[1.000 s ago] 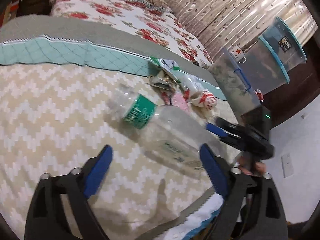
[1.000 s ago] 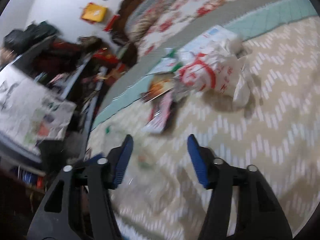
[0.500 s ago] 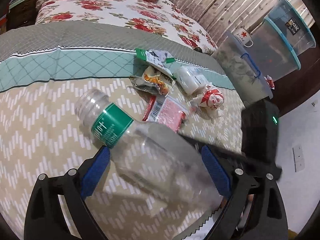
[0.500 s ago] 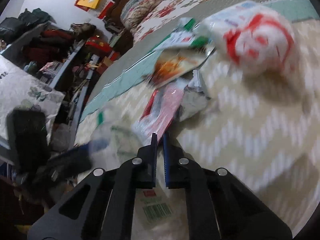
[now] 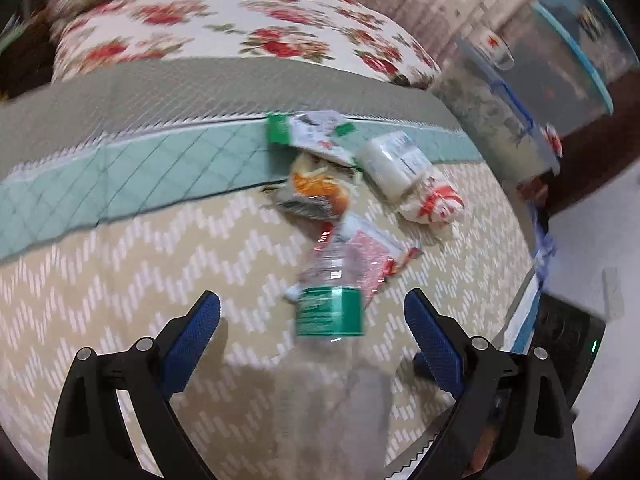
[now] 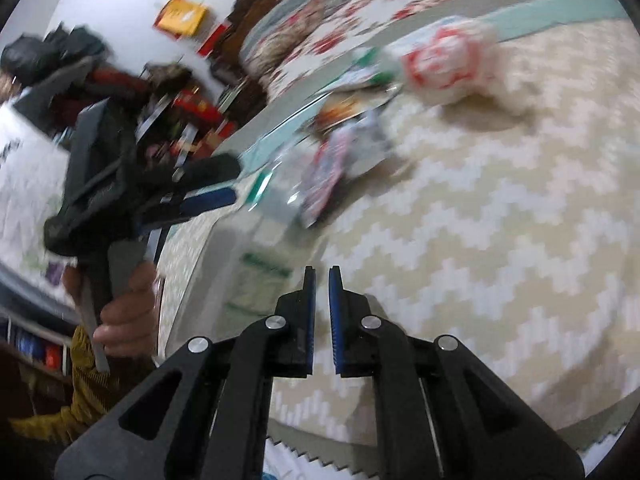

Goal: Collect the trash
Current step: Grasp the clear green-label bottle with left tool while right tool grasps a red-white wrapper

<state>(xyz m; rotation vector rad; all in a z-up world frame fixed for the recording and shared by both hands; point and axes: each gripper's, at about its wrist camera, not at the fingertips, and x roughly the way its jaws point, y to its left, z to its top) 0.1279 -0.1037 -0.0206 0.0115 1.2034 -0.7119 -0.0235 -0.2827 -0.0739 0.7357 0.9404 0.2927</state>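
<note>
A clear plastic bottle [image 5: 332, 312] with a green label is seen above a bed cover [image 5: 120, 280] of beige and white zigzag, its neck end pointing toward a heap of wrappers farther up the bed. In the left wrist view the bottle is framed in the wide gap between the blue pads of the left gripper [image 5: 312, 326], nearer the right-hand pad than the left; neither pad is touching it, and the jaws are spread wide with nothing held. The lower part of the bottle is blurred and runs down out of clear sight between the fingers.

The right gripper [image 6: 322, 280] is shown with its jaws drawn almost together, only a narrow slit being left between the pads. The blurred bottle body [image 6: 256, 268] is seen just to the left of these fingertips; whether its edge is pinched cannot be told from the pictures.

Beyond the bottle a red packet [image 5: 372, 256], an orange snack wrapper [image 5: 316, 192], a green-and-white pouch [image 5: 312, 134], a white roll [image 5: 392, 164] and a crumpled red-and-white bag [image 5: 434, 206] are lying close together. A hand [image 6: 124, 312] gripping the left tool's handle is visible in the right wrist view.
</note>
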